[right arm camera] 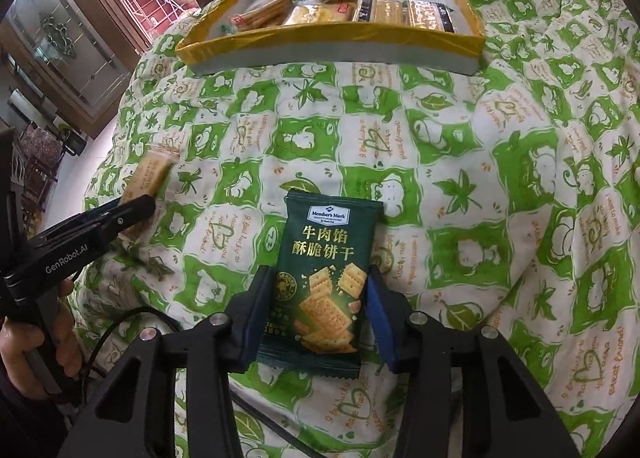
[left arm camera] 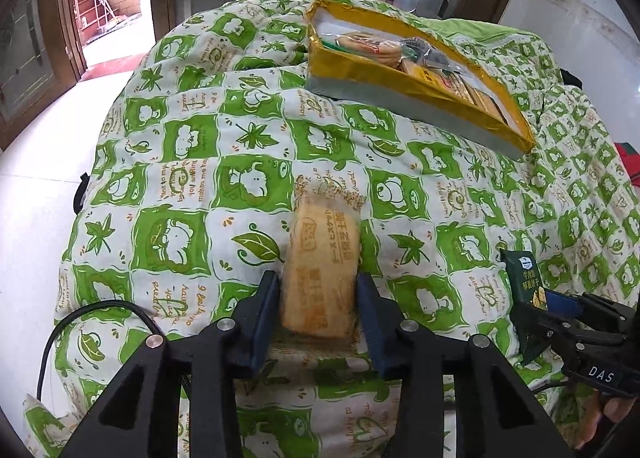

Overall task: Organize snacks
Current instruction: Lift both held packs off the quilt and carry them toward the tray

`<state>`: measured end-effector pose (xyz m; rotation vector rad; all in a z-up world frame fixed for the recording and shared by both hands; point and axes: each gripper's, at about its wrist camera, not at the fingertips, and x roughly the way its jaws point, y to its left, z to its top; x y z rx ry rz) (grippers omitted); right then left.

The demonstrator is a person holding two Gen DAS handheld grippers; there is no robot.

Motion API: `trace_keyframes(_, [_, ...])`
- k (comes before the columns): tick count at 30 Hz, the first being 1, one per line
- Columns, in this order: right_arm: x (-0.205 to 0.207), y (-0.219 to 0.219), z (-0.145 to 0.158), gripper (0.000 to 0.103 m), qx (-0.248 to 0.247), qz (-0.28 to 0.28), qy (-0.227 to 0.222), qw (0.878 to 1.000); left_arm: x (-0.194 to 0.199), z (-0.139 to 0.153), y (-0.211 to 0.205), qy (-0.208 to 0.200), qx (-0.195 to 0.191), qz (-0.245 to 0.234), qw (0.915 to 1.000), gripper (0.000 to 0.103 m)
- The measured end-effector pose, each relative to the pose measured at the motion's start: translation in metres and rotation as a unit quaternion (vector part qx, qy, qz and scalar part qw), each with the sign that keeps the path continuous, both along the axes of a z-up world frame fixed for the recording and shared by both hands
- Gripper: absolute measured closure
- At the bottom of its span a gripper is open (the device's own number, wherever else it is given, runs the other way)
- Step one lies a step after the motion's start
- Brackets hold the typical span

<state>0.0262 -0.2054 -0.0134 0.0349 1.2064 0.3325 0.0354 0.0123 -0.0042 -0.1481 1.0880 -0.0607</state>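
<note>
A tan biscuit packet (left arm camera: 320,258) lies lengthwise on the green-and-white quilt (left arm camera: 180,185), and my left gripper (left arm camera: 318,282) is shut on it, a blue pad against each long side. In the right wrist view my right gripper (right arm camera: 316,278) is shut on a dark green cracker packet (right arm camera: 324,254), which also rests on the quilt (right arm camera: 460,161). Each view catches the other gripper at its edge: the right gripper (left arm camera: 560,306) with the green packet (left arm camera: 528,278), and the left gripper (right arm camera: 136,209) over the tan packet (right arm camera: 150,173).
A shallow yellow-rimmed box (left arm camera: 400,85) holding several wrapped snacks sits at the far side of the quilt, also seen as the box (right arm camera: 320,47) ahead of the right gripper. A black cable (left arm camera: 92,310) trails near the left gripper. White floor and wooden doors lie beyond.
</note>
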Motion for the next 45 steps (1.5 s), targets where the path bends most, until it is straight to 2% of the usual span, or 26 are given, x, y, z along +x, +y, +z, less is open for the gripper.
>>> trace_keyframes(3, [0.000, 0.000, 0.000, 0.058, 0.000, 0.000, 0.000, 1.000, -0.002, 0.000, -0.004, -0.004, 0.017, -0.006, 0.9998, 0.062])
trace_keyframes(7, [0.000, 0.000, 0.001, 0.058, 0.002, 0.001, -0.004, 1.000, -0.004, 0.003, -0.007, -0.014, 0.026, -0.009, 0.9995, 0.067])
trace_keyframes(17, [-0.002, -0.007, 0.010, 0.058, 0.016, -0.004, -0.019, 1.000, -0.005, 0.011, -0.007, -0.023, -0.015, -0.006, 0.9996, 0.069])
trace_keyframes(45, [-0.004, -0.011, 0.017, 0.058, 0.028, -0.007, -0.028, 0.999, -0.001, 0.025, -0.011, -0.033, -0.048, -0.013, 0.9982, 0.069])
